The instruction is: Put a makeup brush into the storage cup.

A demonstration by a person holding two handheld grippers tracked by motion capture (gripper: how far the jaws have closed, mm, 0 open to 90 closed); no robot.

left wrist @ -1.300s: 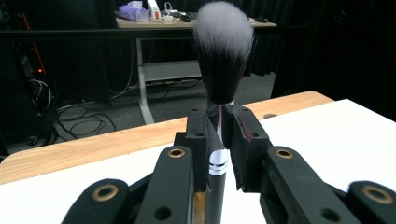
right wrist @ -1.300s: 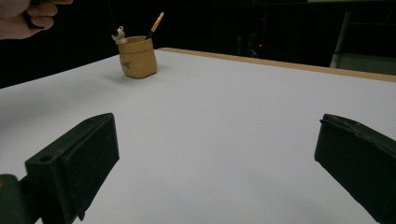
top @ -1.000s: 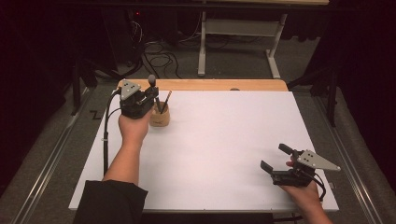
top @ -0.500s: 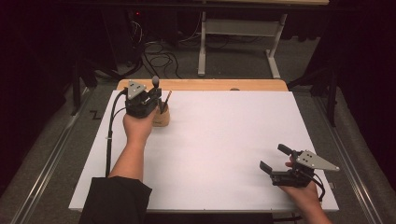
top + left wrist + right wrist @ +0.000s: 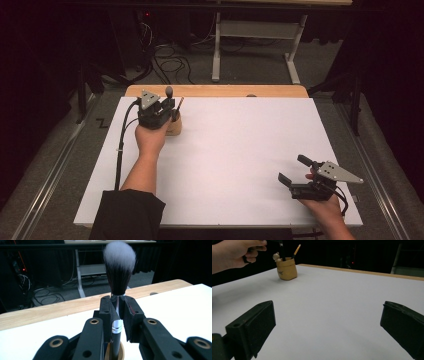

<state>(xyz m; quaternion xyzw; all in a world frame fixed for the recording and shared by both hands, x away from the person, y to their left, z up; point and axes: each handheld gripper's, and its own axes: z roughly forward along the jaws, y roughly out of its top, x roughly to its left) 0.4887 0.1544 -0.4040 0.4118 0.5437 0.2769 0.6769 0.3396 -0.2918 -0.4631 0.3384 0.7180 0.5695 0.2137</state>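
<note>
brush (image 5: 119, 270): upright, long axis vertical, fluffy dark bristles with white tips up, black handle with silver band down in the tan rounded cup (image 5: 286, 270) | left gripper (image 5: 117, 315): jaws clamped on the handle | right gripper (image 5: 296, 170): jaws wide, empty, over white table (image 5: 240, 150)

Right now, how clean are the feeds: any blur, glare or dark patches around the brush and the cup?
Left gripper view: the makeup brush is sharp, its white tip a little washed out, and the room behind is dim. Right gripper view: the tan holder cup is small but readable, the jaws at the bottom edge are soft, and the backdrop is nearly black. High view: the white tabletop is evenly lit with no glare.
</note>
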